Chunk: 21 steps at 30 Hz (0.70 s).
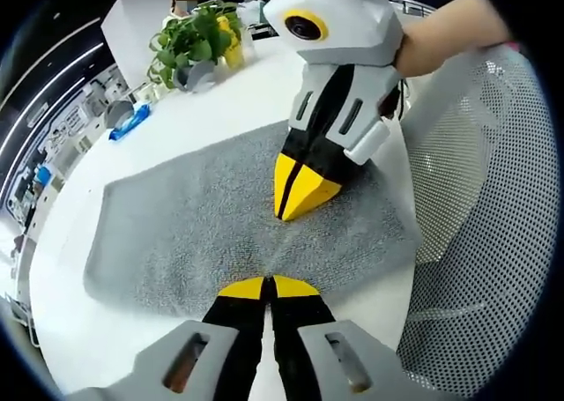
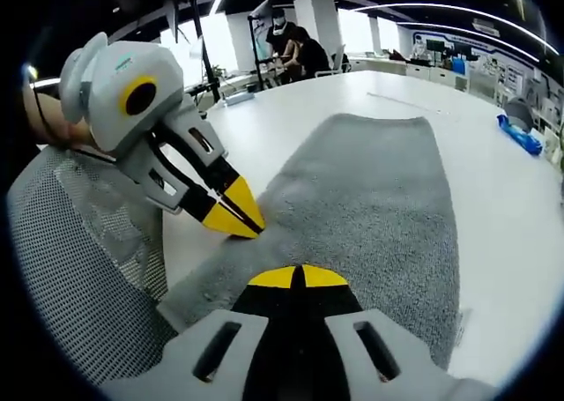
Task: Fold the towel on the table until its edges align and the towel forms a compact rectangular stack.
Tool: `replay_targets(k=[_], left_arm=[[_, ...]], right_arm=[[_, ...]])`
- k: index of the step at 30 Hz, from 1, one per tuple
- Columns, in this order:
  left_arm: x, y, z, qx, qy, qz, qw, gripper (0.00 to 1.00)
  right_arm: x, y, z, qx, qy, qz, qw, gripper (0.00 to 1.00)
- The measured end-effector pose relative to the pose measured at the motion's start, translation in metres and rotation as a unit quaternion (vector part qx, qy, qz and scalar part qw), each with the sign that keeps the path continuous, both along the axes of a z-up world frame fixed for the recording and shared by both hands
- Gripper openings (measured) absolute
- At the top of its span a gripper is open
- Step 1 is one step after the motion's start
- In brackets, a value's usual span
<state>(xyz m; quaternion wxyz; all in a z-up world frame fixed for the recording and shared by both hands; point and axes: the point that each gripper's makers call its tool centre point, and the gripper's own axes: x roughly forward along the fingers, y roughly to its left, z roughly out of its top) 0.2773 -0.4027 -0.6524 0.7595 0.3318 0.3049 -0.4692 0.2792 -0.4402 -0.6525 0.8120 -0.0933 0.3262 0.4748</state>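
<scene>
Here, a grey towel [image 1: 220,225] lies flat and unfolded on a smooth white table [image 1: 229,92]. It is a long rectangle of nubby, looped terry cloth with softly rounded corners. In the right gripper view its long axis runs straight away from the near table edge toward the far side of the table, the towel [image 2: 370,198] narrowing with distance. In the left gripper view the same length stretches across the picture from side to side.

Both tools work at one short end of the towel, next to a white mesh chair back [image 1: 493,198] dotted with small holes. The left gripper [image 1: 268,288] has grey plastic housings and black jaws tipped in yellow; its tips are pressed together at the towel's near edge, and whether any cloth is pinched between them cannot be told. The right gripper [image 1: 295,189] comes down from above in that view, held by a bare hand [image 1: 441,35], its yellow tips also closed, touching the pile of the towel near its far edge.

In the right gripper view, the right gripper [image 2: 298,278] sits closed over the towel's corner, and the left gripper [image 2: 236,214] points its closed tips onto the edge just beside it.

A leafy green potted plant [image 1: 189,35] stands farther along the table, with a small blue object [image 1: 130,121] near it.
</scene>
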Motion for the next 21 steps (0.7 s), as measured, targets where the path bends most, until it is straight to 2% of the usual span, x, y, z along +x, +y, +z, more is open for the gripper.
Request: replay_targets(k=[21], left_arm=[[0.0024, 0.0041, -0.0004, 0.011, -0.002, 0.008, 0.9999, 0.02]], right_arm=[[-0.0038, 0.0036, 0.0001, 0.011, 0.014, 0.007, 0.9998, 0.0]])
